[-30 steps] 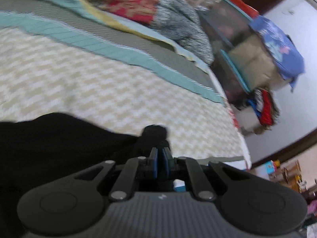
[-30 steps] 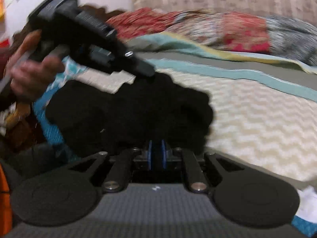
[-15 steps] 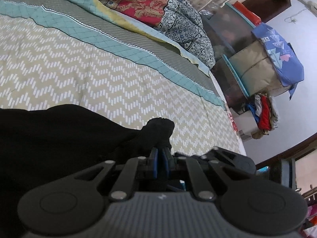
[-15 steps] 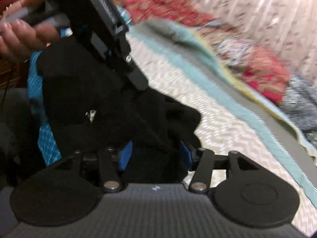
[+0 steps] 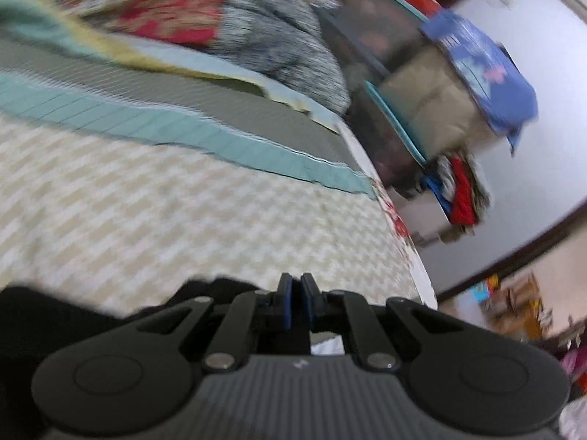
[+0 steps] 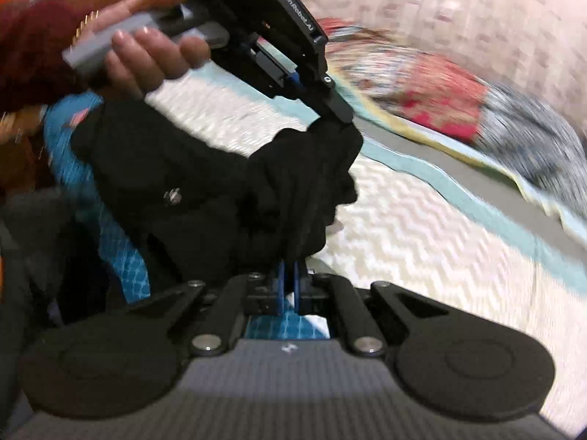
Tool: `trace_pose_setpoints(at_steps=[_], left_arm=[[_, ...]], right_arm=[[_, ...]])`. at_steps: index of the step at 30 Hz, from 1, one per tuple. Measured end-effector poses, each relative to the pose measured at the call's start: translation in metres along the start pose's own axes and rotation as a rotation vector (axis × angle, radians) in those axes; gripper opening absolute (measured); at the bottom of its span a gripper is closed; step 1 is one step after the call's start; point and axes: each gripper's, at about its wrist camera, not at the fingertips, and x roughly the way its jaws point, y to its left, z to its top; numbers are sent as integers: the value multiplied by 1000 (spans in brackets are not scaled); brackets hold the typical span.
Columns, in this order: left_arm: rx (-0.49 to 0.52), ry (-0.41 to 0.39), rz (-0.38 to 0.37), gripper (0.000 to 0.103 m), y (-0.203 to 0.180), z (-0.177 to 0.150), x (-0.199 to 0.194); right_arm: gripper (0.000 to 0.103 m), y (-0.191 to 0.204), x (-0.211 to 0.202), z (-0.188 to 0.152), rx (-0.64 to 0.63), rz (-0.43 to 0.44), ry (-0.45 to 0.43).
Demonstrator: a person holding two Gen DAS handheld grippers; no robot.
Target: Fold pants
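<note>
The black pants (image 6: 205, 183) are bunched up over the near left part of the bed. My right gripper (image 6: 290, 275) is shut on a fold of them, with the fabric running straight into its blue pads. My left gripper (image 6: 339, 119), held by a hand (image 6: 146, 47) in a red sleeve, pinches the raised top of the same bunch. In the left wrist view the left gripper (image 5: 296, 289) has its pads together, and the pants (image 5: 55, 315) show only as a dark mass at the lower left. That view hides the pinched fabric.
The bed has a cream zigzag cover (image 5: 165, 201) with a teal band. Patterned blankets (image 5: 220, 11) are piled at its far side. Storage boxes (image 5: 422, 102) and clothes stand past the bed's right edge (image 5: 403, 238). A blue patterned cloth (image 6: 121, 256) lies under the pants.
The right gripper's jaws stood wide around the fabric half a second ago and are now shut on it. Both grippers have risen with the pants. The fabric tuft above the left fingertips is gone from view.
</note>
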Motion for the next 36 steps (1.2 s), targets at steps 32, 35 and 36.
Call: trace_pose_setpoints(at_steps=[32,35,36], left_arm=[[-234,-63,195,23,119,-78,-99],[-235,-38,189,38,125,-89,-99],[-234,-24,187,44,127,-93,-99]], right_arm=[[51,-22,94,25,316,-226,92],[18,-58,65,11,644,-156,1],[16,-72,54,5,727,-174,-57]])
